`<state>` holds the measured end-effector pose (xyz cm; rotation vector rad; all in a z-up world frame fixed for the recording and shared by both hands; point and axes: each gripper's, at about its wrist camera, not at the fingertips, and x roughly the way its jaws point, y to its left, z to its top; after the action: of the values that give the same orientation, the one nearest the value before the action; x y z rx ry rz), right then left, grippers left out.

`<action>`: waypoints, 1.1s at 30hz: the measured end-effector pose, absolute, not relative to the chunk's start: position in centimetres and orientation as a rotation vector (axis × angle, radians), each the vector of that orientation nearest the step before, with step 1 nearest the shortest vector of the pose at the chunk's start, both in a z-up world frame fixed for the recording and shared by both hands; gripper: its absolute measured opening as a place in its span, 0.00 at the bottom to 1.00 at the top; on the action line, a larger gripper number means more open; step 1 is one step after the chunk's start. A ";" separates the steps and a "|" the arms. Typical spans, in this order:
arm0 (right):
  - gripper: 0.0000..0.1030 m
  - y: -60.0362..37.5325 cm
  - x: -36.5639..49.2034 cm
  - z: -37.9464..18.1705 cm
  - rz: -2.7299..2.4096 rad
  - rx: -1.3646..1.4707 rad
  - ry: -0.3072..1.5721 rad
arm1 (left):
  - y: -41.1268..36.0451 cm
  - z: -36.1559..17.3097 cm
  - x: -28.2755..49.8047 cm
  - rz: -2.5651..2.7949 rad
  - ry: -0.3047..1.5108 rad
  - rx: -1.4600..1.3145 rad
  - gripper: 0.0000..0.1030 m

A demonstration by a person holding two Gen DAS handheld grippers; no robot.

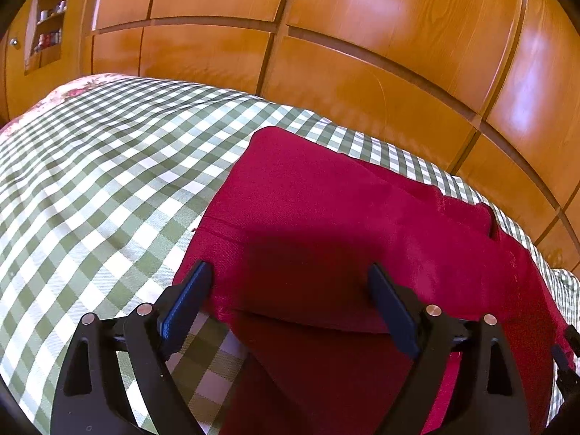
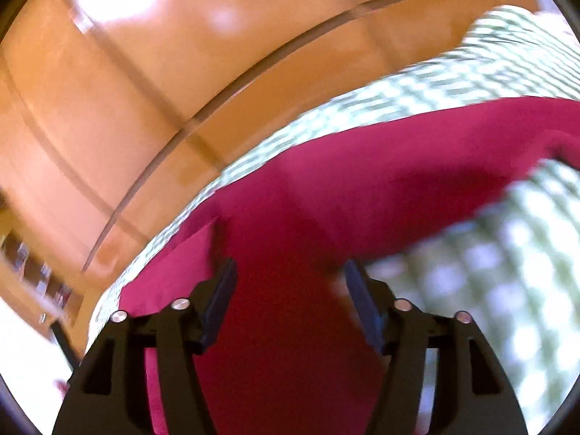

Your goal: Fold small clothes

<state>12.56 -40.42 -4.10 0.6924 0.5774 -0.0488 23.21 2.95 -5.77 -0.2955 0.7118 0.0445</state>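
One red garment [image 1: 326, 217] lies ahead of and beneath the jaws of the left gripper [image 1: 290, 279], on one green-and-white checked bedcover [image 1: 108, 166]. Two grippers are present, the right gripper [image 2: 290, 275] too, each with two blue-padded jaws spread apart. Beyond the jaws stands one run of wooden wardrobe panels [image 1: 362, 36], and far to their left one open shelf unit [image 1: 49, 25] with several small items, too small to count.

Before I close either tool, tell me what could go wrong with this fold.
1. The left tool is open over the red garment where layers overlap; it may pinch several at once.
2. The right wrist view is blurred, so the right tool could miss the edge.
3. The checked cover is soft and may get caught too.
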 end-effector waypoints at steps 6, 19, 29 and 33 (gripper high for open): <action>0.63 -50.1 8.6 -6.2 -0.257 0.992 0.484 | 2.8 -5.3 22.6 0.032 0.685 -0.280 0.85; 0.09 -62.3 3.6 -10.8 -0.432 1.468 0.252 | 2.7 -5.3 22.6 0.028 0.687 -0.282 0.85; 0.07 -64.7 5.0 -9.3 -0.464 1.358 0.353 | 2.8 -5.3 22.5 0.023 0.686 -0.291 0.85; 0.07 -63.2 6.6 -5.0 -0.427 1.149 0.353 | 2.8 -5.4 22.6 0.022 0.688 -0.292 0.85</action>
<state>6.61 -63.16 -5.02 1.1488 0.3528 -0.4266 22.57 2.76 -5.37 -0.2923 0.6876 0.0221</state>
